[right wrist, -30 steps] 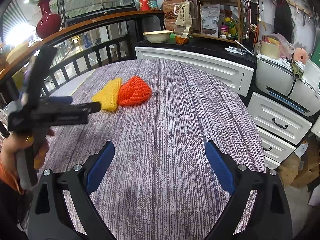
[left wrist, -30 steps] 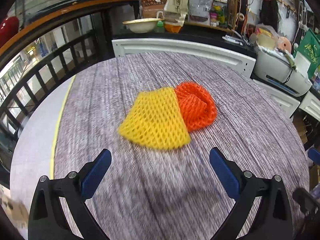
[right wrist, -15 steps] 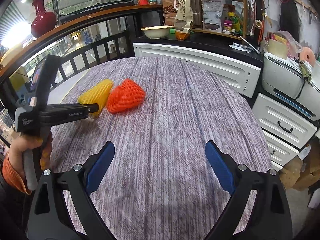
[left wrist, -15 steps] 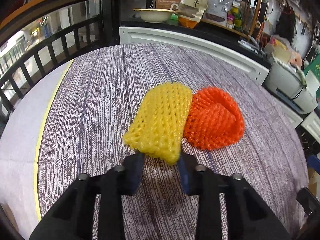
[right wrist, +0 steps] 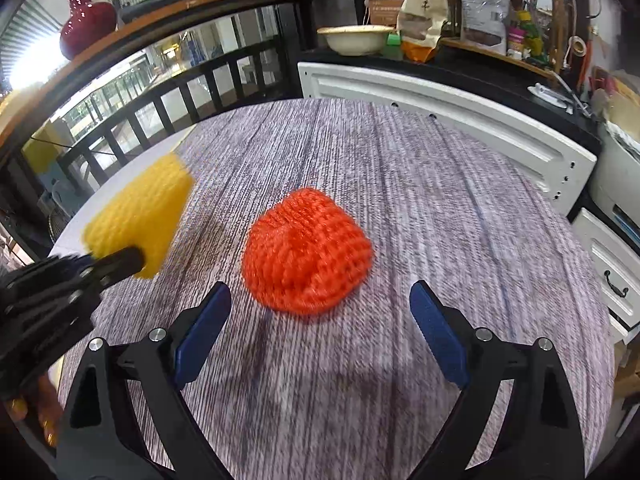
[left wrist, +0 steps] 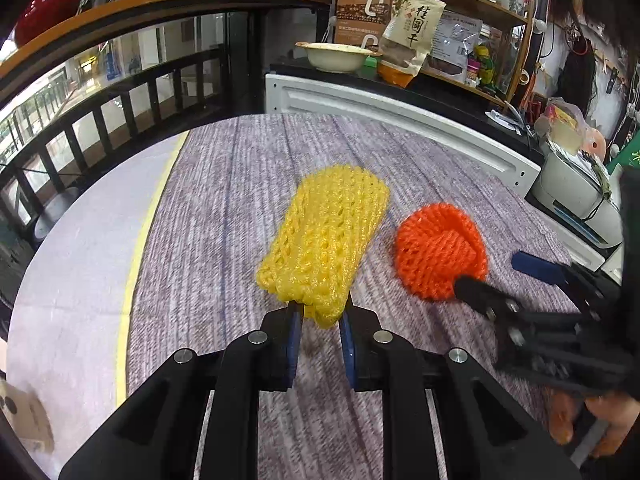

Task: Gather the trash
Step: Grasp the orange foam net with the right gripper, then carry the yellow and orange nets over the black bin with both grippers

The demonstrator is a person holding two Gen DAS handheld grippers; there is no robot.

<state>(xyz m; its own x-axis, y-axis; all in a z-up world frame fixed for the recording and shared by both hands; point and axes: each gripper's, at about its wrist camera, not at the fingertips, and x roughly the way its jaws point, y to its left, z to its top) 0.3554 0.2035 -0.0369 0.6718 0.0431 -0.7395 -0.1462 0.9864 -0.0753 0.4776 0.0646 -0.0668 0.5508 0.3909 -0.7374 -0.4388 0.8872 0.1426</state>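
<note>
Right wrist view: R gripper (right wrist: 320,320) is hanging spread, jaws just closing a bit, orange net (right wrist: 306,252) lying dead ahead, untouched; L gripper (left wrist: 319,314) is pinching yellow net (left wrist: 326,240).

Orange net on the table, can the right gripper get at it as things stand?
Probably yes. The right gripper is open, and the orange net lies just ahead of its fingertips with bare table around it. The yellow net is off to the side in the left gripper.

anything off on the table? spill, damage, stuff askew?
Nothing spilled or damaged. The yellow foam net is pinched at one end in the left gripper, whose jaws have just been closing. The orange foam net lies crumpled on the table ahead of the open right gripper.
</note>
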